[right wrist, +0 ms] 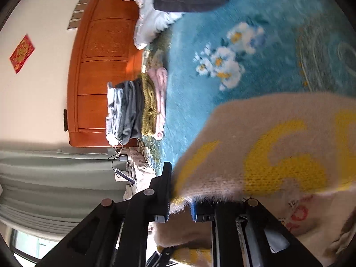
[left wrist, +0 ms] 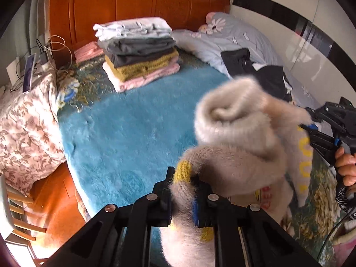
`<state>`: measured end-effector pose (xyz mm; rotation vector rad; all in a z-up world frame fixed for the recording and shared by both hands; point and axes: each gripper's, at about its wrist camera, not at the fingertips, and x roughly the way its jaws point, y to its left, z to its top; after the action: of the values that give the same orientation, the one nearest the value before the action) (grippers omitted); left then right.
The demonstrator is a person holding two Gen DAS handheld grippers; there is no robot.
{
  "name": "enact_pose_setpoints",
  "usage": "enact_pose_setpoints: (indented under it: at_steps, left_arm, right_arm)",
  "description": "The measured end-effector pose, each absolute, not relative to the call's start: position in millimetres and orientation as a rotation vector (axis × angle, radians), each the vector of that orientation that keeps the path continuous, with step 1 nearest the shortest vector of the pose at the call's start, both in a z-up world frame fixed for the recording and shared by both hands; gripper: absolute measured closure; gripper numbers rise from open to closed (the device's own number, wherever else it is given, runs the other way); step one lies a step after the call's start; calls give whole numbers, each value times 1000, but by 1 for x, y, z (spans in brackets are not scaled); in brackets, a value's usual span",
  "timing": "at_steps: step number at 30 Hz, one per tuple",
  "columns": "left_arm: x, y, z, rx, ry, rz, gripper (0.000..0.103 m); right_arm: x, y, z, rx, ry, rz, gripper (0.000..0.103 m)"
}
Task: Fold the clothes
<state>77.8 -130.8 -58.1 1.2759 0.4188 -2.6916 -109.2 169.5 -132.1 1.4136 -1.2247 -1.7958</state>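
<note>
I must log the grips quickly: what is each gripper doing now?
Left gripper: closed on the fuzzy beige sweater with yellow trim.
Right gripper: closed on the same sweater's edge.

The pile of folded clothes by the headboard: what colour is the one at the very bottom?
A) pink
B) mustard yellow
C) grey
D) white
A: in the left wrist view the stack ends in a pink garment lying right on the blue blanket, under the mustard knit.

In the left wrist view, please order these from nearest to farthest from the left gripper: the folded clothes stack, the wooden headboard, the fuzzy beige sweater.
1. fuzzy beige sweater, clamped in the left gripper.
2. folded clothes stack, farther up the bed, left of centre.
3. wooden headboard, behind the stack.
</note>
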Motion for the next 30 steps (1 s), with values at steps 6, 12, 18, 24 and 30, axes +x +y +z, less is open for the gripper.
enact_pose_setpoints:
  at_steps: [6, 12, 18, 24, 30]
  left_arm:
    - [82, -175, 27, 952, 516, -2785, 89]
    - [126, -178, 90, 695, 499, -2910, 89]
    - [179, -164, 116, 717, 460, -3012, 89]
    - [164, -156, 143, 940, 478, -3056, 90]
    - [80, -163, 60, 1324, 585, -2851, 89]
  right_arm:
    - [-109, 214, -15, 1104, -1080, -2000, 91]
    - [-60, 278, 72, 832, -1041, -2087, 91]
    - [29, 319, 103, 744, -967, -2138, 91]
    - [85, 346, 139, 798, -909, -2139, 91]
    - [46, 353, 120, 967, -945, -2128, 91]
